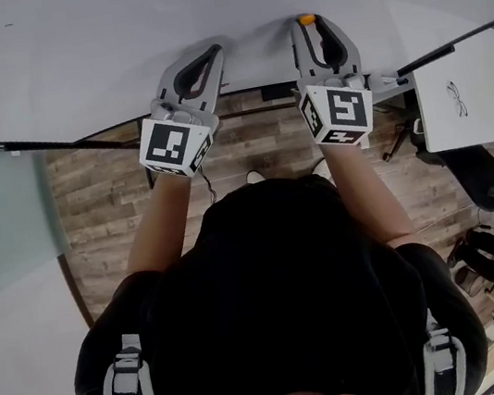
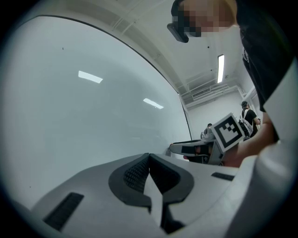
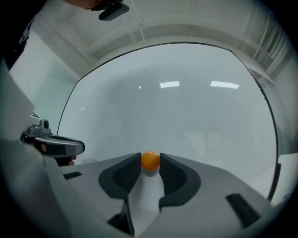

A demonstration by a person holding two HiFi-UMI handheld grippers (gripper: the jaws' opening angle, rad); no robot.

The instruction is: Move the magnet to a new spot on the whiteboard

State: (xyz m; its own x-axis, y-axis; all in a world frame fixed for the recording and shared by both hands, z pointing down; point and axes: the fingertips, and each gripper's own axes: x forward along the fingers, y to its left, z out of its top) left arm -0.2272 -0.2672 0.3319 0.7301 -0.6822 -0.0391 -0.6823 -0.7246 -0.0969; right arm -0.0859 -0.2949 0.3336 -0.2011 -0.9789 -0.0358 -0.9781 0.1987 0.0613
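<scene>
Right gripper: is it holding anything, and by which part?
The right gripper holds the orange magnet, its fingers pressing its left and right sides.

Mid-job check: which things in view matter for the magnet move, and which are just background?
Job: round orange magnet, pinched in right gripper; glossy white whiteboard.
Lying about: shut, empty left gripper; black office chair; wood-plank floor.
</scene>
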